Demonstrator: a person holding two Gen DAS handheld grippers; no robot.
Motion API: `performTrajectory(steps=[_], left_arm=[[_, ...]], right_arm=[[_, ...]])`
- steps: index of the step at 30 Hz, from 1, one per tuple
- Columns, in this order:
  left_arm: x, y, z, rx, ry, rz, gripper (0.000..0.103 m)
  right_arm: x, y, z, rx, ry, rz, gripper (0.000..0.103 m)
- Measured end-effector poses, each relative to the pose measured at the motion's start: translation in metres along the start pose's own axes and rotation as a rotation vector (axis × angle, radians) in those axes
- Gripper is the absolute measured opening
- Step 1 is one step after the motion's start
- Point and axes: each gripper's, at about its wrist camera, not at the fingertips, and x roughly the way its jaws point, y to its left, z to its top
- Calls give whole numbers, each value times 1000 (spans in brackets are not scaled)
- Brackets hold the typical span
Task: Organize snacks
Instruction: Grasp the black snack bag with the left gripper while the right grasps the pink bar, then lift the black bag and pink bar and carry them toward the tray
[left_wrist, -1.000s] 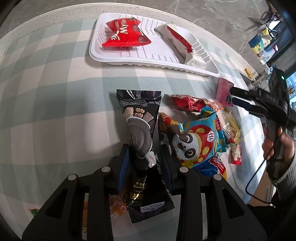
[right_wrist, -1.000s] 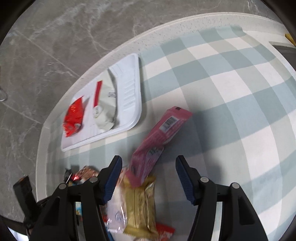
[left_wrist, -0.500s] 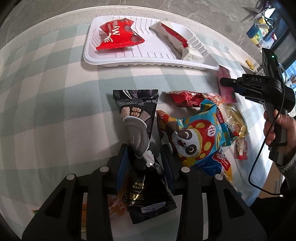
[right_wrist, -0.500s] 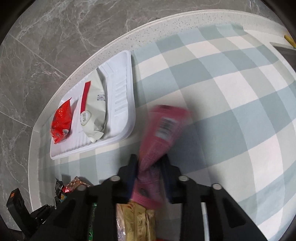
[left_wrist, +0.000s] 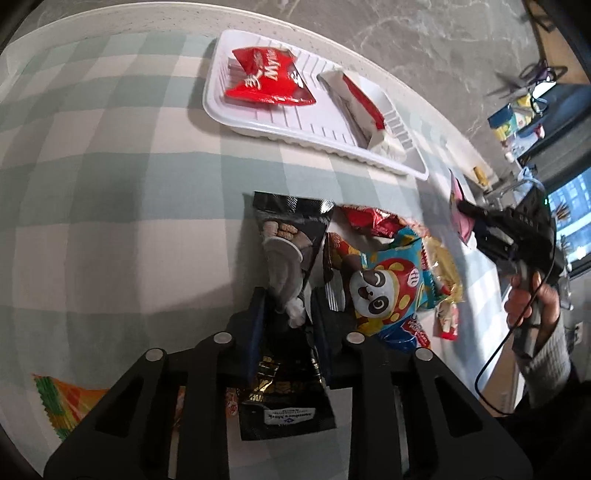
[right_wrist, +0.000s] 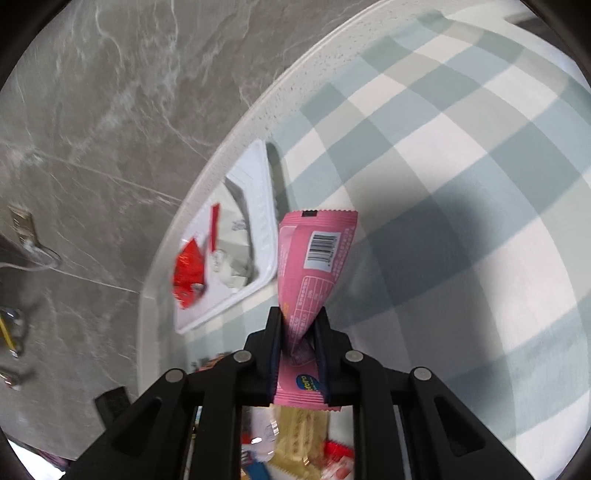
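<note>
My right gripper (right_wrist: 298, 332) has its jaws clamped on the pink packet (right_wrist: 314, 266), lifted above the bench (right_wrist: 461, 221); my left gripper (left_wrist: 288, 317) has just closed on the black pouch (left_wrist: 291, 236) lying there.

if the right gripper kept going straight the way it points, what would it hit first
Probably the checked tablecloth just right of the white tray. The right gripper, shut on the pink packet, points slightly downward, and the packet's far end would touch first. Depth is hard to judge here.
</note>
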Motion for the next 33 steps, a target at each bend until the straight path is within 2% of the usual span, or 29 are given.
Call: performTrajectory(steps=[2,5,15,22,29,33], left_arm=[[-5,2,0,-14,-9,-28,21],[-10,1,1,-12,-14,-33,21],[9,-22,0,98,40,123,22],[18,-22,5,106,62,123,25],[19,-24,5,122,48,127,25],[18,-23,4,122,41,130,19]], right_arm=[[-7,-1,-2,15,-6,21,18],[-15,1,-8,29,-12,51,18],[-20,13,-25,-25,8,32,19],[-22,15,-32,-45,13,16,19],[-20,15,-34,-42,22,18,21],[-19,14,-35,-40,26,19,22]])
